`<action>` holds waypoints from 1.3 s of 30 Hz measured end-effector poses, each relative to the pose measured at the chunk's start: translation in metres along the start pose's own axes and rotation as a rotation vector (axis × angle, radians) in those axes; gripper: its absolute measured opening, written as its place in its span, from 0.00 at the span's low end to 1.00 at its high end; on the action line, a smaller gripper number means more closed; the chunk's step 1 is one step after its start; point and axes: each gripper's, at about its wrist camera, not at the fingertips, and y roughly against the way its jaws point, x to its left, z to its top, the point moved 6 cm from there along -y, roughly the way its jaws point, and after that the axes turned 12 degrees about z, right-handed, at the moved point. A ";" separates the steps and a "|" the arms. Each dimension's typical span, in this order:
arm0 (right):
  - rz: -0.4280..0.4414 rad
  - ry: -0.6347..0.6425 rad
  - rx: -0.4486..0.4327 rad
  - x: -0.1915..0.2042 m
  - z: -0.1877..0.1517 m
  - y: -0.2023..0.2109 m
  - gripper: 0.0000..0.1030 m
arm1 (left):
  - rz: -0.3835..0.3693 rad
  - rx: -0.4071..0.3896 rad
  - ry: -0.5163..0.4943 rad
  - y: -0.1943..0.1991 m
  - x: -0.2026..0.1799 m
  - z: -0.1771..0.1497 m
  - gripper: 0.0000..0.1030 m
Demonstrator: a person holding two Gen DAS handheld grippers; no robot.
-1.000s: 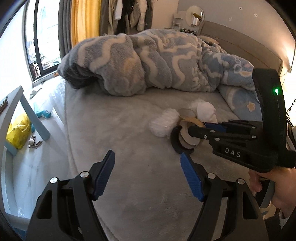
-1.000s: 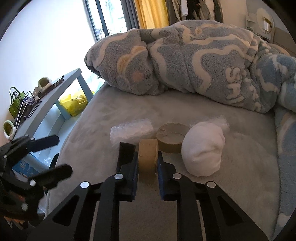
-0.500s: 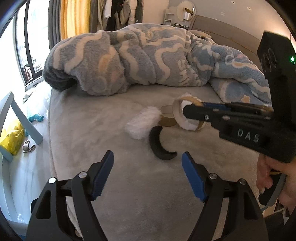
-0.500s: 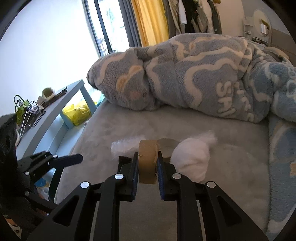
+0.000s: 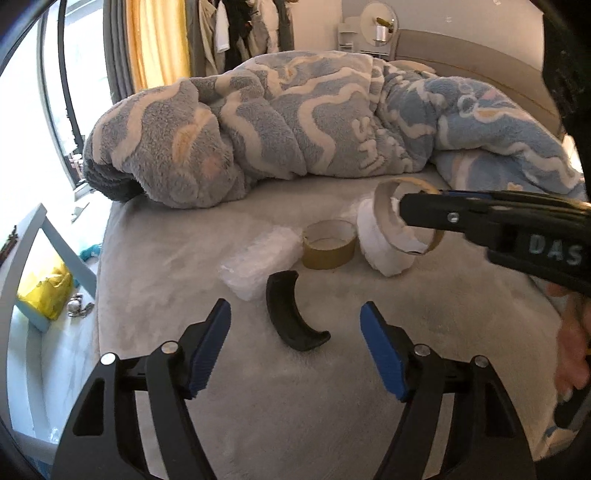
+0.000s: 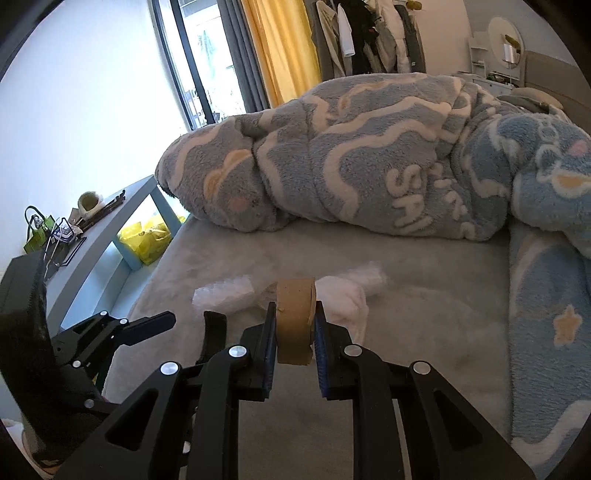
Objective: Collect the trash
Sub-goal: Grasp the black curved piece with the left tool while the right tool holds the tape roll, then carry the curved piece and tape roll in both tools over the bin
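Left wrist view has the left gripper spread wide over the grey bed cover, its blue pads either side of, and clear of, a black curved plastic piece lying on the cover. Just past that lie a clear crinkled wrapper, a flat cardboard tape core and a white wad, close together. This view alone shows the open ring of the held tape core, lifted above the wad in the right gripper, and bare fingers at the far right edge.

Right wrist view shows that held core edge-on, clamped between the narrowly set blue pads of the right gripper; the flat core is hidden behind it. Only here does the white wad show a tail trailing to the right, and the left gripper appears low at the left.

Farther back a blue and white fleece blanket is heaped across the bed. Beyond it stand a pale blue side table, a yellow bag, a yellow curtain by the window and hanging clothes.
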 end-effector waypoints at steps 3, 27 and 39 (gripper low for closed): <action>0.009 -0.009 -0.003 -0.003 0.000 0.003 0.18 | 0.082 -0.007 -0.036 -0.004 -0.005 -0.002 0.73; 0.065 -0.083 -0.027 -0.029 -0.004 0.027 0.18 | 0.112 0.062 -0.003 -0.027 -0.007 0.007 0.21; 0.071 -0.055 -0.026 -0.010 0.003 0.023 0.18 | 0.016 0.029 0.100 -0.004 0.015 0.012 0.21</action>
